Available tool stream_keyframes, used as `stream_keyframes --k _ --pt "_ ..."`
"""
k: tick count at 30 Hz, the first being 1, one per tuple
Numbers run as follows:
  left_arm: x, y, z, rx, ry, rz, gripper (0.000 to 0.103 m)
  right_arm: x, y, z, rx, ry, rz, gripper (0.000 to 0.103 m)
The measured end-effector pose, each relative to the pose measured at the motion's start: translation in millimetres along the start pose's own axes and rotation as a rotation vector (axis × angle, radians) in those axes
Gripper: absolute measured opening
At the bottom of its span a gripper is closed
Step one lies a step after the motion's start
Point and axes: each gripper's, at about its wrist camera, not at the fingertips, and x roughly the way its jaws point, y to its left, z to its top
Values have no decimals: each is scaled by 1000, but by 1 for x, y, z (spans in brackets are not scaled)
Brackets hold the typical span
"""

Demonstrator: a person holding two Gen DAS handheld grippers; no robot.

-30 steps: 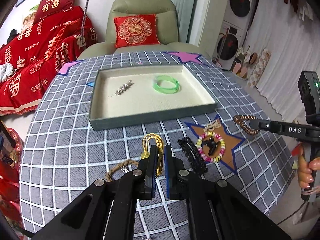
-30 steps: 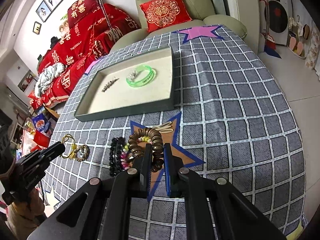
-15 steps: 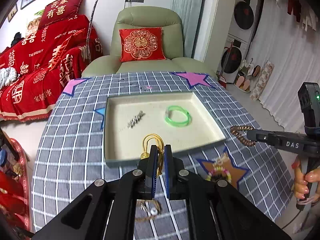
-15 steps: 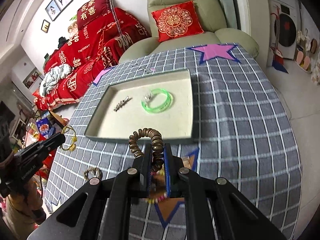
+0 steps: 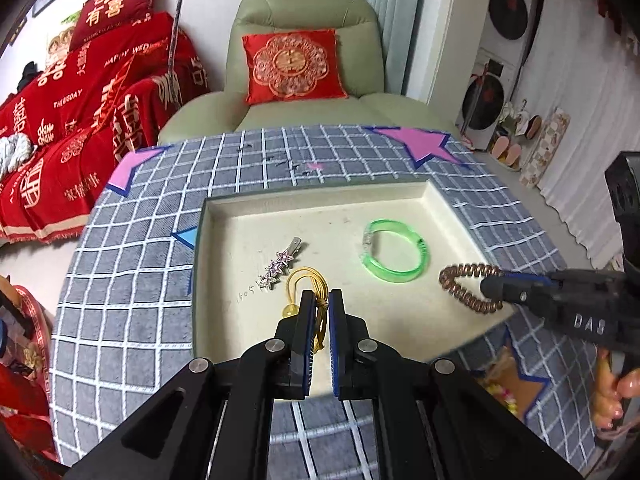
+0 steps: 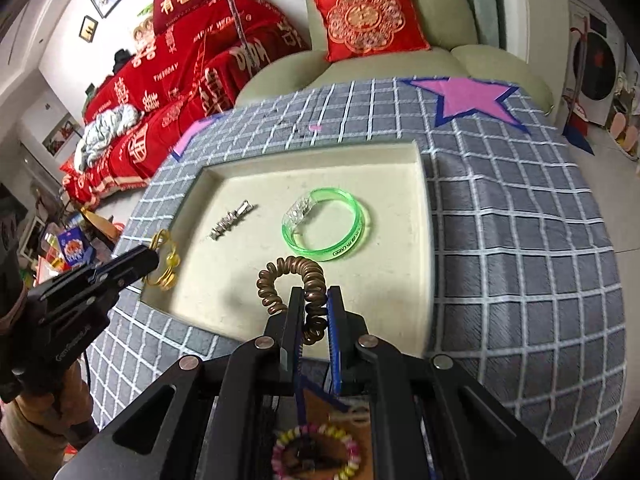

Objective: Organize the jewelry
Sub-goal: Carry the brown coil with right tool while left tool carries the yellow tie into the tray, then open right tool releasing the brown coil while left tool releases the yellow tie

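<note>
- We're holding the left gripper (image 5: 318, 304) over the near-left part of the tray (image 5: 316, 194), jaws pinching the yellow hair tie (image 5: 306, 280) w/ its amber bead hanging by the left jaw.
- Just beyond it, the star hair clip (image 5: 278, 266) is lying on the tray floor; we're judging the tie should go down beside it, not on top, so the two aren't tangling.
- Further right, the green bangle (image 5: 394, 254) is resting flat in the tray's right half.
- At far right we're carrying the brown spiral hair tie (image 5: 470, 286) in the right gripper (image 6: 314, 308), jaws pinching one side of the coil, the loop sticking out past the tips, above the tray's near edge.
- To do this well: we're aiming to lower both low over bare floor before letting go, as coil & elastic will likely bounce or roll; the spiral tie probably fits in the gap nearer us than the bangle.
- Views: left wrist cam is showing the clip's stars & a hand (image 5: 612, 392) on the right tool's grip; the right cam isn't.
- Right wrist cam is showing the pastel bead bracelet (image 6: 316, 454) waiting on the checked cloth (image 6: 520, 240) below the gripper, plus print on the bangle; in the left cam that bracelet is only partly visible.
</note>
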Motion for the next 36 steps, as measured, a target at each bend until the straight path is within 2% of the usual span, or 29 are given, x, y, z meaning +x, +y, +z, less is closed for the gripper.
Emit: stream_keyframes --k 9,14,21,27,30,31,32,36 --pt "51 5 3 -15 63 47 15 57 -4 5 11 75 -13 12" --pt "67 8 2 -17 83 87 15 67 -10 14 21 50 -49 12" --pt "83 10 -3 -19 124 120 15 72 -15 15 32 47 -55 12" --pt "83 4 -6 2 121 159 15 73 -12 14 18 40 -72 14" --pt "81 5 -5 -5 118 171 15 72 -11 16 24 43 -63 26" --pt "81 5 -4 -6 117 174 15 72 -12 17 29 42 -63 37" --pt "80 5 -4 -5 114 176 15 70 -13 17 32 35 -52 40" --pt "74 1 -1 17 96 178 15 60 -10 17 31 5 -47 43"
